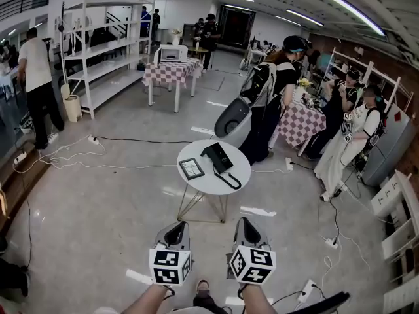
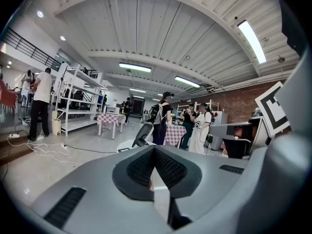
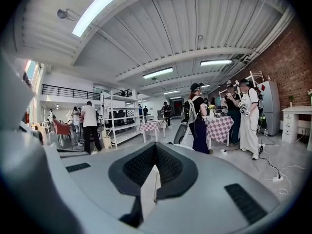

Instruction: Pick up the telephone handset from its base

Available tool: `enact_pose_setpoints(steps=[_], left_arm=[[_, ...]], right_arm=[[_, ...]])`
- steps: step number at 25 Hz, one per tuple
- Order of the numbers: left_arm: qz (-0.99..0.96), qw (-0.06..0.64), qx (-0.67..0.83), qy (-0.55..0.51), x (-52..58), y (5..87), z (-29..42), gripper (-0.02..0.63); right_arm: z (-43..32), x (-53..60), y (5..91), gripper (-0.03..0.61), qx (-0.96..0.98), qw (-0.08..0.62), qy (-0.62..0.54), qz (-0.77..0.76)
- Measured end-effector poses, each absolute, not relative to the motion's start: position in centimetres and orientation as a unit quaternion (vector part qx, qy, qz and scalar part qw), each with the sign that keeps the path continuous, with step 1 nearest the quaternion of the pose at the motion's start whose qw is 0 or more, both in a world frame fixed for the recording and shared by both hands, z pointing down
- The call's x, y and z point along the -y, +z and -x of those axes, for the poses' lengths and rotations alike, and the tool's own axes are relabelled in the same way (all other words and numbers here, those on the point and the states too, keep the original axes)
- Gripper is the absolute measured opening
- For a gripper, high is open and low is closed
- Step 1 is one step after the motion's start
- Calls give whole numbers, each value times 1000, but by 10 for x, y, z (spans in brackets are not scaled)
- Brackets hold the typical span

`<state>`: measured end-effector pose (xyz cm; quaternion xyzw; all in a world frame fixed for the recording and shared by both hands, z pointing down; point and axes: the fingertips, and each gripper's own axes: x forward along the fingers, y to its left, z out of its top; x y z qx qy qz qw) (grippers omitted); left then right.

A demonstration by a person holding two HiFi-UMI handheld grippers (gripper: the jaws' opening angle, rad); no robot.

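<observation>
Your left gripper (image 1: 176, 227) and right gripper (image 1: 247, 223): jaws pressed together on both, nothing between them. Telephone handset (image 1: 212, 156) lies on its base (image 1: 223, 159) on the round white table (image 1: 204, 183), at 12 o'clock from both grippers and well apart from them. Dark framed panel (image 1: 191, 168) at the phone's 9 o'clock. Cord (image 1: 229, 180) trails toward the table's 5 o'clock edge

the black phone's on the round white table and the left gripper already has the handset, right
Not quite. The black phone is on the round white table, but the handset lies on the phone: the head view shows the left gripper short of the table, jaws together on nothing.
</observation>
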<state>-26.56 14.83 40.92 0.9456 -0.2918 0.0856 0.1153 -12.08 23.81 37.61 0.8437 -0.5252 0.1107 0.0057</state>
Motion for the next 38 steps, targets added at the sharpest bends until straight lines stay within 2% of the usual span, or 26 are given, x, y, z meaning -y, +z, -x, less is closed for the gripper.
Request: enact_pose_setpoints(steps=[15,38], left_arm=[[-945,107,300,74,-76,388,156,5],[-945,67,314,67,-23,371,68,5]], right_arm=[[11,-175,371,25,531,-7,109,-840],[-89,-131,360,25,536,-15,90,-839]])
